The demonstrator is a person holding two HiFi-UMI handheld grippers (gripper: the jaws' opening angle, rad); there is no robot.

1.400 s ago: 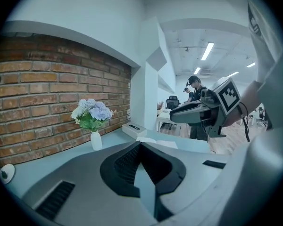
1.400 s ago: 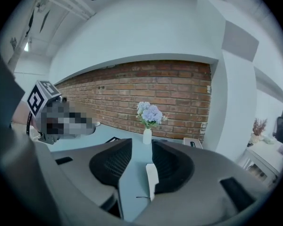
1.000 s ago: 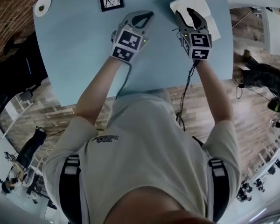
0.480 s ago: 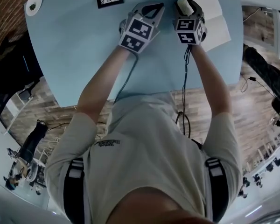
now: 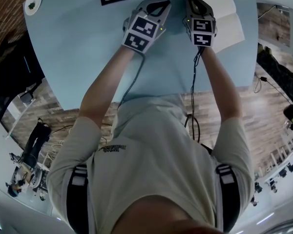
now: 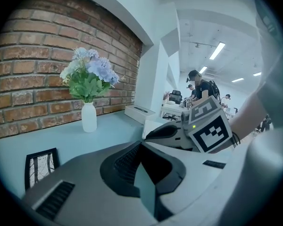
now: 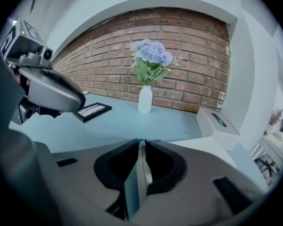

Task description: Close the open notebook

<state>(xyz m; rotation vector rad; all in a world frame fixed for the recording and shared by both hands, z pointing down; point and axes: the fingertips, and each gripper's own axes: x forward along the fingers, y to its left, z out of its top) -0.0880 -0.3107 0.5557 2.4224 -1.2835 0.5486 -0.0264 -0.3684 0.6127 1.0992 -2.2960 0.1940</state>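
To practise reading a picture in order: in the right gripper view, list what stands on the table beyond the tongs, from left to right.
Framed picture → vase of flowers → white box.

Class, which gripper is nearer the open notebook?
Right. The right gripper has just been closing its jaws on the notebook at its left edge; the left gripper is over the table, apart, further left.

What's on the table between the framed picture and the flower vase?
Nothing: in the right gripper view, bare blue table runs from the framed picture to the flower vase.
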